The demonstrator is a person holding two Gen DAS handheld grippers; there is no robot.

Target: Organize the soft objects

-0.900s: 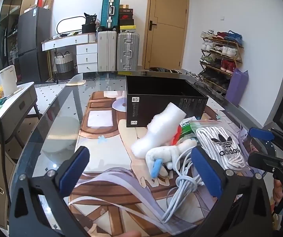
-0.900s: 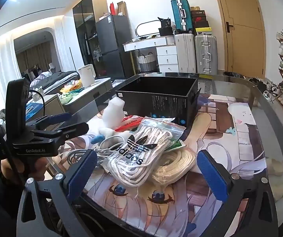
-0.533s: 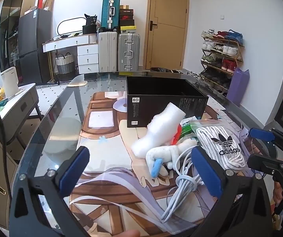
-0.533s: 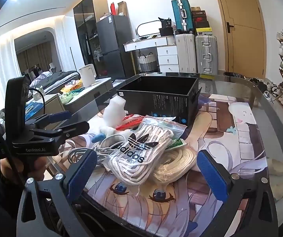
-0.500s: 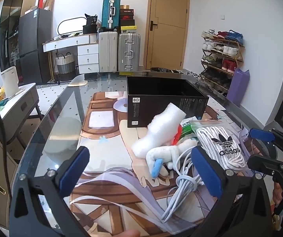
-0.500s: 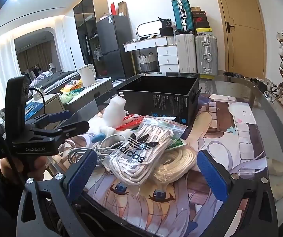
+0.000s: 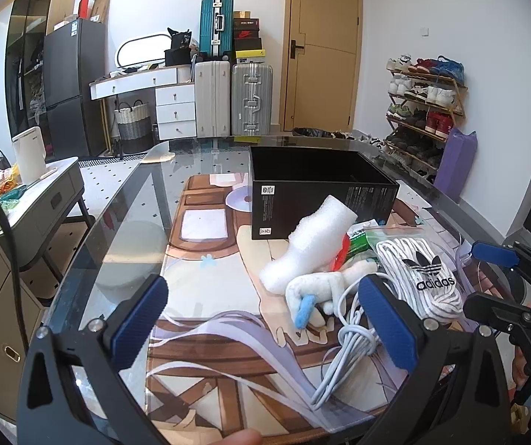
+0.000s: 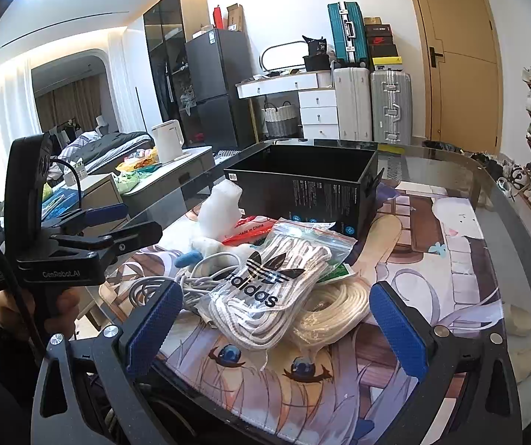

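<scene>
left wrist: the left gripper (image 7: 261, 319) is spread wide, holding nothing; the plush toy (image 7: 321, 289) and foam piece (image 7: 309, 237) lie just ahead, toward its right finger.

right wrist: the right gripper (image 8: 276, 319) is wide too, with the bag of laces (image 8: 269, 289) between its fingers, the black box (image 8: 302, 181) beyond.

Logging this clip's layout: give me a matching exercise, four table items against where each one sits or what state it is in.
Things:
1. black box
2. adidas bag of laces
3. white foam piece
4. white cable

States:
A. bundled, nearest the left gripper's right finger
B. leaning up against the box's front
C. open-topped, behind the pile
D. lying on top of a cream cord coil

Pairs: 1-C, 2-D, 3-B, 4-A
</scene>
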